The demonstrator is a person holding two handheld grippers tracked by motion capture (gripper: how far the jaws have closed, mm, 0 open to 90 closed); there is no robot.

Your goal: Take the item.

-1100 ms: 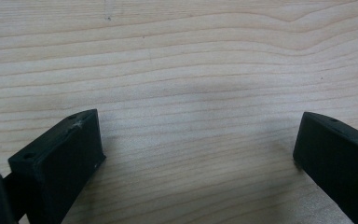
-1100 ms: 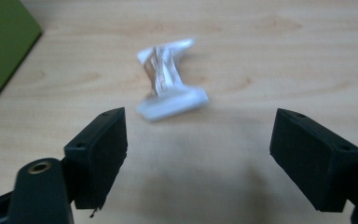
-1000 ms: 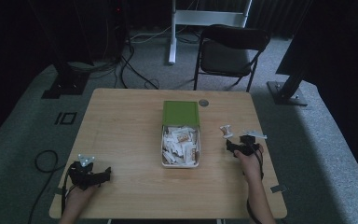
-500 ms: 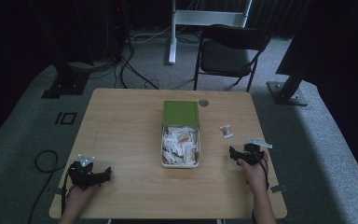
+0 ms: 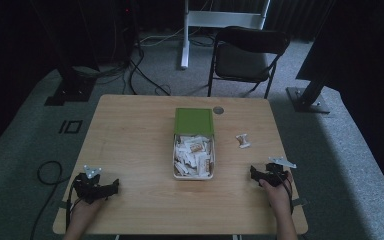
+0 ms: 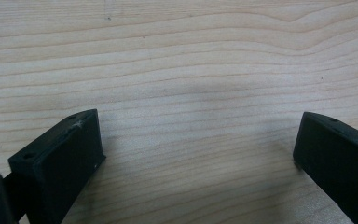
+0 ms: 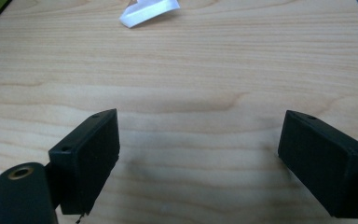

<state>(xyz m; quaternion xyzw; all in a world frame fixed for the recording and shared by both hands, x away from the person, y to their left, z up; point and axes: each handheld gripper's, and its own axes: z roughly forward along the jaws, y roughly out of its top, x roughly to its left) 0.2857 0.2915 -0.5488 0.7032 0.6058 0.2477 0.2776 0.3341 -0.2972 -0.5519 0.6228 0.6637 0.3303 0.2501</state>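
A white tin with its green lid folded back stands mid-table, full of small white packets. One loose packet lies on the wood to the tin's right; its white edge shows at the top of the right gripper view. My right gripper rests low near the front right edge, jaws wide apart and empty. At the front left, my left gripper sits on the table, open over bare wood.
The wooden table has a round grommet at its back edge. Behind it a black folding chair stands on the grey carpet, with cables and stand bases around.
My right gripper let go of the packet right of the tin and drew back toward the front right edge. The left gripper stayed still.
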